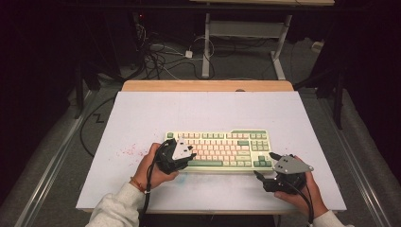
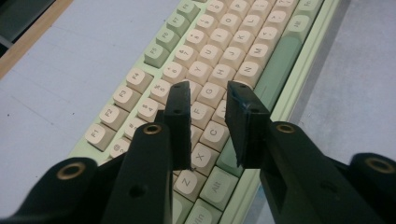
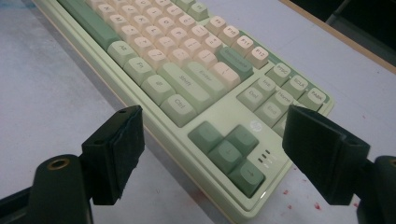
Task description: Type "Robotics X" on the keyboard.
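Green keyboard (image 1: 222,149) (long axis crosswise)

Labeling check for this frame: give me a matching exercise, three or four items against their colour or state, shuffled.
Items:
1. left gripper
2. right gripper
3. space bar
4. letter keys

States:
A. cream
B. fingers wide apart, by the arrow keys
C. dark green
D. fingers narrowly apart, over the letter rows

Pairs: 1-D, 2-B, 3-C, 4-A
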A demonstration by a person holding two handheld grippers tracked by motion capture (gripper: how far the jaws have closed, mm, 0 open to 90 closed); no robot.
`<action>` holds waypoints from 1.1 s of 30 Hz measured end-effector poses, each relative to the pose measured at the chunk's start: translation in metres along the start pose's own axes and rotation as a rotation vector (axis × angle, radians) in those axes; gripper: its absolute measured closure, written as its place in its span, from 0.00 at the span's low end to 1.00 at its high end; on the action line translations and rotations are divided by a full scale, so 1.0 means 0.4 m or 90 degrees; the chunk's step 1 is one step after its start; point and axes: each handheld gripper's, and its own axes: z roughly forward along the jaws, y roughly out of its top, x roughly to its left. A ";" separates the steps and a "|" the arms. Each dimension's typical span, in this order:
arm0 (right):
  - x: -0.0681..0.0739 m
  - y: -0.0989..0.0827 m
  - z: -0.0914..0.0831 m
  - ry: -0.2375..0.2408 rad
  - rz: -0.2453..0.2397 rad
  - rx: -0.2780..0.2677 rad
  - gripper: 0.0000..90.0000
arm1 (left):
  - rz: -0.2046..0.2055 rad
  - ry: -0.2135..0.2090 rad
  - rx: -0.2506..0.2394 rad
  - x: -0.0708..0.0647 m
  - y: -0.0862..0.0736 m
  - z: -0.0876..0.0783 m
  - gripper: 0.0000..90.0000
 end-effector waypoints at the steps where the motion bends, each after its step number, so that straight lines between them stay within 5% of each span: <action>1: 0.000 0.000 0.000 0.000 0.000 0.000 0.23 | -0.001 0.002 -0.002 0.000 0.000 0.000 0.73; 17: 0.001 0.000 0.000 0.000 0.001 0.000 0.23 | -0.006 0.040 -0.043 -0.005 -0.005 -0.017 0.44; 33: 0.009 0.007 -0.006 0.005 -0.002 -0.005 0.23 | -0.056 0.072 -0.092 0.004 -0.014 -0.037 0.19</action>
